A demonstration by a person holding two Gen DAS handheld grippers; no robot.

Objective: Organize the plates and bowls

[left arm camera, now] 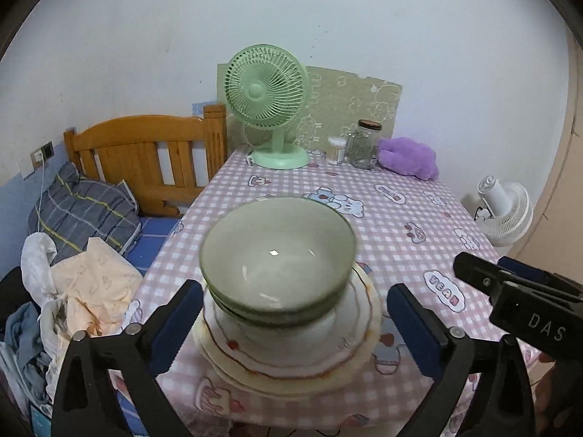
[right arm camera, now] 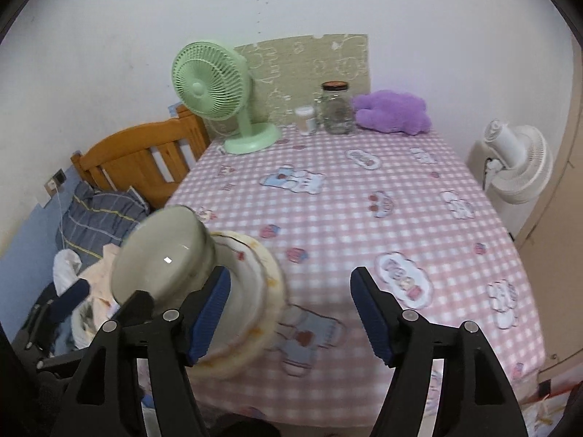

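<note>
Two nested green bowls [left arm camera: 277,251] sit in a white bowl [left arm camera: 291,331] on stacked cream plates [left arm camera: 291,371] with a red rim line, near the table's front edge. My left gripper [left arm camera: 295,289] is open wide, with its blue pads on either side of the stack and clear of it. My right gripper [right arm camera: 289,284] is open over bare cloth to the right of the stack, with nothing between its fingers. In the right wrist view the green bowls [right arm camera: 160,251] and plates [right arm camera: 262,266] lie at the lower left, partly behind a pad. The right gripper [left arm camera: 484,273] shows at the left wrist view's right edge.
The table [left arm camera: 400,225] wears a pink checked cloth. At its back stand a green fan [left arm camera: 266,87], a swab tub [left arm camera: 336,149], a glass jar [left arm camera: 364,144] and a purple plush [left arm camera: 408,158]. A wooden bed [left arm camera: 145,153] with clothes [left arm camera: 91,284] is left. A white fan [left arm camera: 506,211] is right.
</note>
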